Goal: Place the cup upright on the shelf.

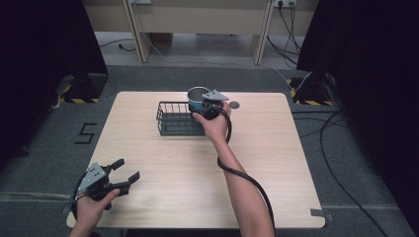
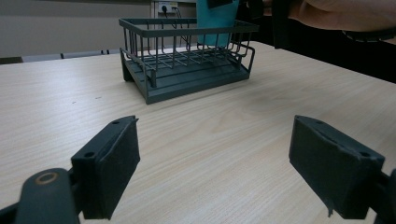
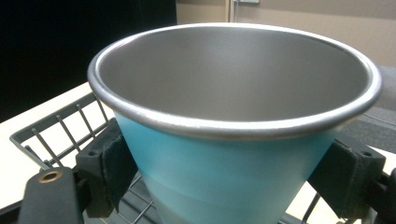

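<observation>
The right gripper (image 1: 208,104) is squeezing a blue cup (image 3: 224,154) between its 2 black jaws, 1 jaw on each side of the cup wall. The cup has a shiny metal inside and a round metal rim. It is standing upright, and it is sitting at the right end of the dark wire basket (image 1: 174,118), far across the wooden table (image 1: 163,168). From the pictures I cannot tell if the cup's bottom is touching the basket floor or hanging just above it.

The left gripper (image 1: 118,174) is waiting near the front left corner of the table. Its jaws are spread wide apart and holding nothing. In the left gripper view, the basket (image 2: 187,60) is sitting well ahead of it.

Here is what could go wrong. The cup gets wider toward the top, so its sides are slanting. The jaws are pressing on those slanting, smooth sides, so the cup could be slipping down or tipping if the squeeze gets weaker. The cup is also very close to the basket's wire wall. If the hand is moving sideways, the cup could be bumping the wires and pushing the light basket across the table. A small dark round thing (image 1: 234,104) is lying on the table just beside the gripper, and it could get knocked too.
</observation>
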`<state>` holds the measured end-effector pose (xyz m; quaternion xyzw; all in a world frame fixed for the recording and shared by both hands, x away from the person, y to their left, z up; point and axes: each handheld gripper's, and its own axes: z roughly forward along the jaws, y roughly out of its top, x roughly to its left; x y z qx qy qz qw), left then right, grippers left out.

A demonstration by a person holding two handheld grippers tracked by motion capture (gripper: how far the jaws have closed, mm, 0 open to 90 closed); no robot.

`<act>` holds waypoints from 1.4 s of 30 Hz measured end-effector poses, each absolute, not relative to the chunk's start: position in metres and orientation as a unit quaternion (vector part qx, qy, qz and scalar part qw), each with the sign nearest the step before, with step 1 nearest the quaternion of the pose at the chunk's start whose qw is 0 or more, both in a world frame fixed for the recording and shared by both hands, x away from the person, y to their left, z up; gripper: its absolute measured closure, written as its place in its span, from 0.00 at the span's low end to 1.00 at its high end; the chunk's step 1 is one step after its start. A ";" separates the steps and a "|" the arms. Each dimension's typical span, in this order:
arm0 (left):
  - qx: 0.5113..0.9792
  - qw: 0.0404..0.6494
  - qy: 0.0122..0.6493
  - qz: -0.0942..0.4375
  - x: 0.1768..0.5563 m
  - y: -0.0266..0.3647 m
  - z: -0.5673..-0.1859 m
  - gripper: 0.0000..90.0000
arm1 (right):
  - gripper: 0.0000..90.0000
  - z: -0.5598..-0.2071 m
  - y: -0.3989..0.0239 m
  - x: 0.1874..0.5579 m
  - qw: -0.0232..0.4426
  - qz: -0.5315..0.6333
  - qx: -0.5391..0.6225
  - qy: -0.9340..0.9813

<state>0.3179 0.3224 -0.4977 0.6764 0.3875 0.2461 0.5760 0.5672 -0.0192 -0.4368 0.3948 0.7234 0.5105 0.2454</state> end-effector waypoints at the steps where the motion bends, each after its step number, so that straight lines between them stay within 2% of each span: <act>1: 0.676 0.576 0.388 0.246 0.318 0.322 -0.498 0.17 | 0.20 -0.437 -0.019 0.567 0.245 0.509 0.396 0.724; 15: 0.677 0.576 0.387 0.246 0.318 0.323 -0.498 0.17 | 0.19 -0.449 -0.017 0.568 0.238 0.495 0.402 0.732; 42: 0.679 0.575 0.385 0.245 0.318 0.321 -0.498 0.17 | 0.17 -0.445 -0.020 0.558 0.240 0.494 0.399 0.734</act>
